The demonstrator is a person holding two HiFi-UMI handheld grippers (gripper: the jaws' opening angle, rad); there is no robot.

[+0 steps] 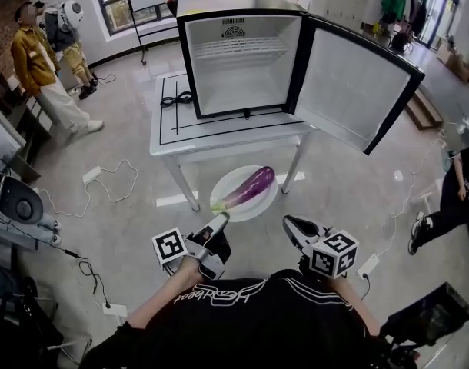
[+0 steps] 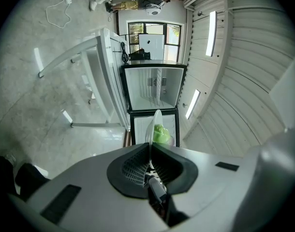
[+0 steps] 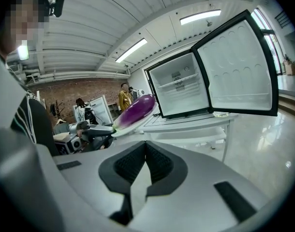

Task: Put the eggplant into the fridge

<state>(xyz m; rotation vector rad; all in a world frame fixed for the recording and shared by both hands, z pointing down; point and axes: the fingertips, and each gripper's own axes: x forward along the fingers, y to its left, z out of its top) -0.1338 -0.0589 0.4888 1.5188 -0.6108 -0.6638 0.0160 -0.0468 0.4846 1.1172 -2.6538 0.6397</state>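
The long, glossy purple eggplant (image 1: 250, 187) has a smooth skin and a pale green stem end that points near-left. It lies lengthwise on the round white plate (image 1: 259, 207), a thin, shallow dish with a plain rim and nothing else on it. The plate is in front of the counter's near edge, over the pale polished floor (image 1: 127, 214).

The left hand-held gripper (image 1: 221, 221) is pinching the plate's near-left rim. Its own view shows the thin white edge clamped between the ribbed black pads, with the green stem just beyond. The right hand-held gripper (image 1: 293, 224) is just to the right of the plate and apart from it. Its ribbed black pads are pressed together at the tips with nothing between them. Each gripper has a grey moulded body and a cube with black-and-white square markers.

Farther off, the small boxy black-edged fridge (image 1: 227, 4) stands on the white rectangular counter (image 1: 219, 141), whose top is marked with thin black lines. The fridge door (image 1: 350, 91) is swung wide to the right, showing a smooth white lining. The white cavity holds one white wire shelf (image 1: 242, 48) near the top. The shelf and the compartment floor below it are bare. A coiled black cable (image 1: 177, 98) lies on the counter to the left of the fridge.
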